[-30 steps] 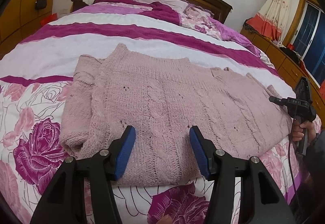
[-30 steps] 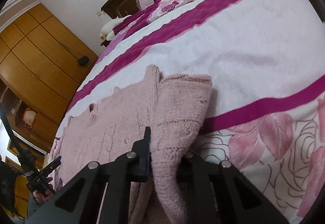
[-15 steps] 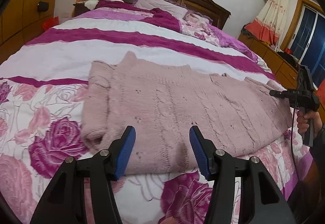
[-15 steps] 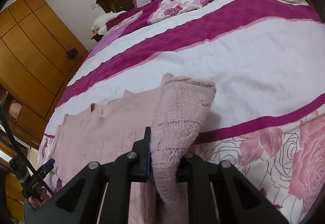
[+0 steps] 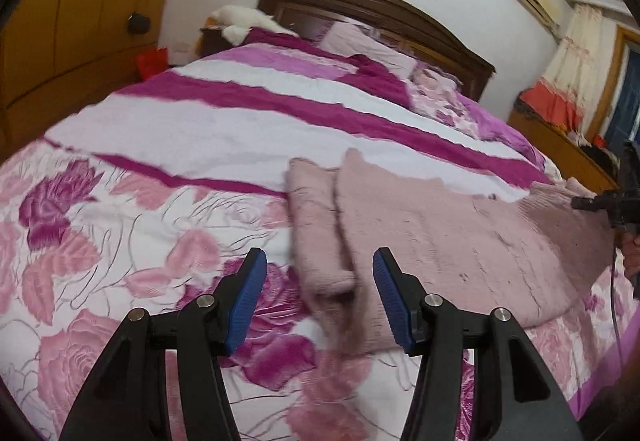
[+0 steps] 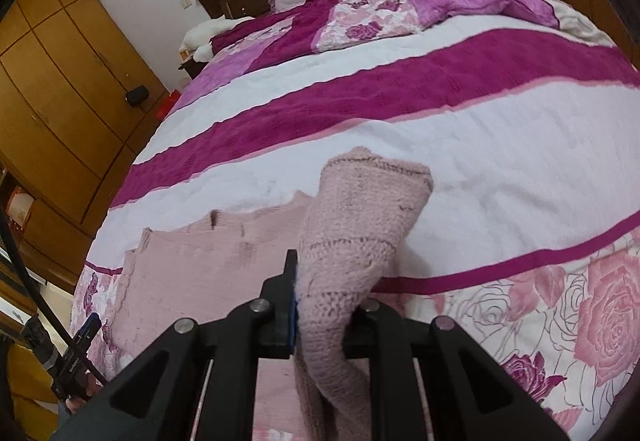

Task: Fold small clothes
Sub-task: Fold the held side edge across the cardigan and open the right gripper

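1. Pink knit sweater (image 5: 460,241) lay flat on the floral bedspread (image 5: 120,225), near the foot of the bed.
2. Left gripper (image 5: 319,297) hovered above the sweater's folded left sleeve (image 5: 320,233), blue pads (image 5: 246,297) spread wide, touching nothing.
3. Right gripper (image 6: 324,305) had its fingers clamped on the other sleeve (image 6: 356,225), which stood lifted off the bedspread (image 6: 520,145).
4. Dark wooden headboard (image 5: 380,13) stood at the far end; wooden wardrobe (image 6: 52,81) stood beside the bed.
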A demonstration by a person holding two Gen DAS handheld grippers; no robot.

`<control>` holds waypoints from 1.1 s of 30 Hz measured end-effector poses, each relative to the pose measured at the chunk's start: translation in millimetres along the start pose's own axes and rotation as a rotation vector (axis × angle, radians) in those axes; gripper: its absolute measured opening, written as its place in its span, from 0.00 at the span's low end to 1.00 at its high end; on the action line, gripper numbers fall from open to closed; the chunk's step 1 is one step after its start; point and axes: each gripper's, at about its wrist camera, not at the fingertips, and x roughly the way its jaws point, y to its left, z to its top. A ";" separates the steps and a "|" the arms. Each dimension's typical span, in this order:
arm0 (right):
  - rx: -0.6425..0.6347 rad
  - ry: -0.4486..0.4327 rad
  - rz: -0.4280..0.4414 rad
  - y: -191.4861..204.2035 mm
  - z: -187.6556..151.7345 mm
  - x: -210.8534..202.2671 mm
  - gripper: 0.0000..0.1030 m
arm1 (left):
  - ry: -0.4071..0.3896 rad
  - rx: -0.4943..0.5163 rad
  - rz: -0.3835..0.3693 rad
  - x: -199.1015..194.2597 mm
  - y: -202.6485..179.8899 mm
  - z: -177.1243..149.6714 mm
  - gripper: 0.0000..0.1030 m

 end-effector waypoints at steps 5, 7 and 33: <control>0.008 0.026 0.004 29.8 3.6 6.9 0.12 | 0.004 -0.038 0.008 2.0 12.4 0.2 0.31; 0.048 0.045 0.016 40.0 4.3 13.5 0.12 | 0.001 -0.035 0.018 1.6 15.0 -0.4 0.31; 0.064 0.064 -0.006 212.5 -6.8 82.4 0.12 | 0.012 -0.208 -0.032 -14.7 75.8 0.6 0.31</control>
